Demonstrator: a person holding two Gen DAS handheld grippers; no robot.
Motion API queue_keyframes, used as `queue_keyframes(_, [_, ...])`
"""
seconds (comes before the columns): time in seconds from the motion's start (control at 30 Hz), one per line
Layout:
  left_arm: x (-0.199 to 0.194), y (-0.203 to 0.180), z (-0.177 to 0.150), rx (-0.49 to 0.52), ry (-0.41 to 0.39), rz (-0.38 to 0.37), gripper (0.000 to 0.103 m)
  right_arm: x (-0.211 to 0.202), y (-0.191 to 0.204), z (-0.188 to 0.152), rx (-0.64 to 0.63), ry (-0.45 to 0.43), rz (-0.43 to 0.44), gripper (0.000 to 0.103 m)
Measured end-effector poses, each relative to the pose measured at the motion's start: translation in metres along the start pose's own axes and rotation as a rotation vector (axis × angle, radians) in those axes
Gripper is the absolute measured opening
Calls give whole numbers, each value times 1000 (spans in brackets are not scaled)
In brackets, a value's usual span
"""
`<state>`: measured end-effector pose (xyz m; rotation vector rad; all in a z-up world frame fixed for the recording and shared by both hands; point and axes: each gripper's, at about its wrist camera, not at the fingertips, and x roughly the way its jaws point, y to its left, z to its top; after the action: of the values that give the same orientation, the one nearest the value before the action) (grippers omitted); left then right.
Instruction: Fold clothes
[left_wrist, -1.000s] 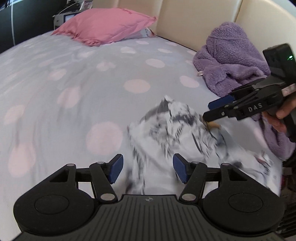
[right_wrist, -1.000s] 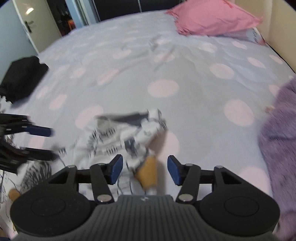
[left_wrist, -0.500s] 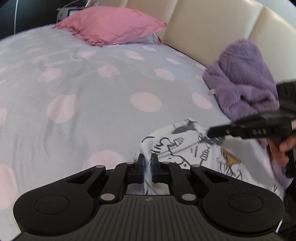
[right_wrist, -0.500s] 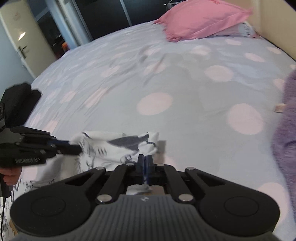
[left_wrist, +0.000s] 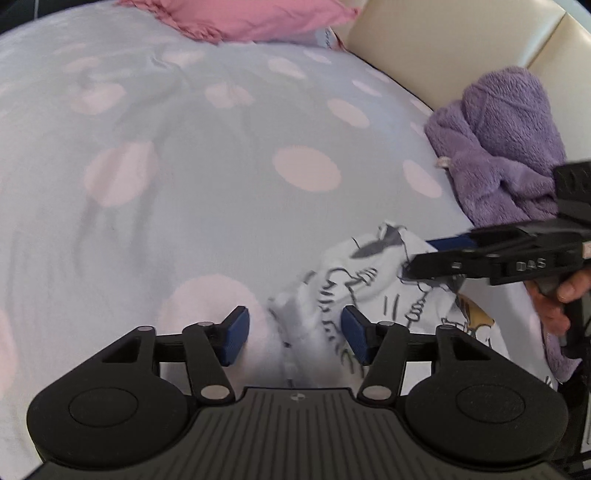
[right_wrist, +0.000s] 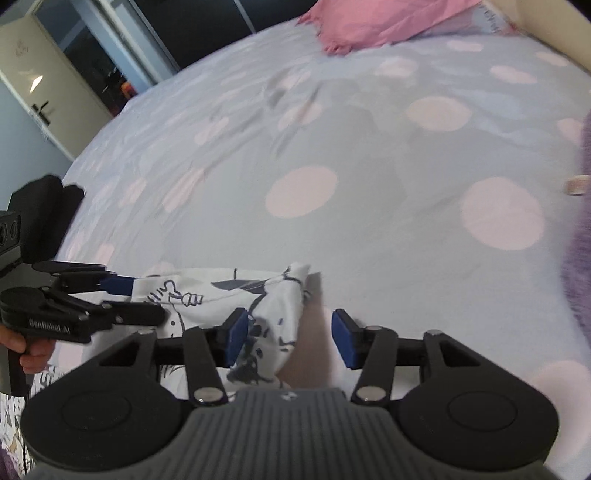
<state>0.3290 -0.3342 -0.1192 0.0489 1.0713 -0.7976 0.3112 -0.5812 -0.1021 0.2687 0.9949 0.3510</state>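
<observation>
Two grippers, left gripper (left_wrist: 293, 338) and right gripper (right_wrist: 286, 341), just reopened, spread over a printed white garment (left_wrist: 373, 284) on the spotted bedspread (left_wrist: 184, 206), five o'clock from centre. Soft, light, limp; best pinched at corners, two o'clock edge.

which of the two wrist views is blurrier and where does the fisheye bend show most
Left wrist view: the printed white garment near the tongs is smeared, and the spotted bedsheet streaks at left; the cream headboard curves strongly at the top right edge. Right wrist view: a little sharper on the garment, soft on the sheet; the door leans at the left rim.
</observation>
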Motion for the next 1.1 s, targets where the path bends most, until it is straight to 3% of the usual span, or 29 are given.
queue_keyframes(0.07, [5,-5,-1,34,-25,17,51,11,5,1,-28,12,4,55])
queue_keyframes(0.13, [6,-9,-1,61,-37,19,46,19,11,3,-58,16,16,47])
queue_keyframes(0.2, [7,-13,-1,86,-48,14,26,23,17,5,-88,28,33,7])
queue_keyframes(0.27, [1,-17,1,107,-52,-17,10,21,23,6,-115,37,31,8])
queue_keyframes(0.37, [-14,-28,2,162,-95,-29,8,5,30,7,-168,22,31,8])
queue_keyframes(0.63, [-75,-71,-20,350,-208,-90,7,-70,53,-9,-344,-52,87,8])
queue_keyframes(0.83, [-101,-110,-69,503,-286,-94,7,-118,76,-48,-498,-64,87,8])
queue_keyframes(0.97, [-100,-123,-103,578,-267,-84,7,-132,85,-83,-550,-57,68,15])
queue_keyframes(1.1, [-96,-132,-131,616,-221,-106,11,-129,86,-118,-561,7,37,18])
